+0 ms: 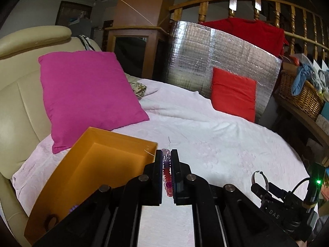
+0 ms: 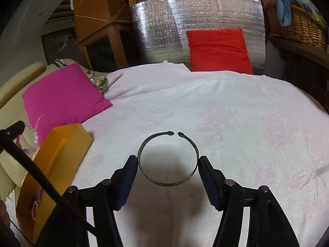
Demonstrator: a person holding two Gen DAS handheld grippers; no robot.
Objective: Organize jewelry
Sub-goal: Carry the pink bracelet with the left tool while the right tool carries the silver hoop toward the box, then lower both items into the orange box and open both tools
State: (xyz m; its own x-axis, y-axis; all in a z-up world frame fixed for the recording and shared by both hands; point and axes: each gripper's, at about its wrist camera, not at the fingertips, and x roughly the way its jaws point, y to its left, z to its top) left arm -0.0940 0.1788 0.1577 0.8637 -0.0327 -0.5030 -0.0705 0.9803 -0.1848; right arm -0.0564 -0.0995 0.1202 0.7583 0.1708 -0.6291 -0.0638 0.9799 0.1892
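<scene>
L tongs point(image 1: 166, 164) pressed tight on bead string point(image 1: 167, 175), just right of orange box point(image 1: 86, 170). R tongs point(image 2: 167, 164) spread wide, pinching metal bangle point(image 2: 167, 158) by both sides, above pink blanket point(image 2: 236, 123), box off to left.

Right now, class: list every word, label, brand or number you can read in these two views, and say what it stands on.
"DAS": pale letters on the black body of the right tool, seen in the left wrist view.
Nothing else is readable; the orange box shows no writing.
</scene>
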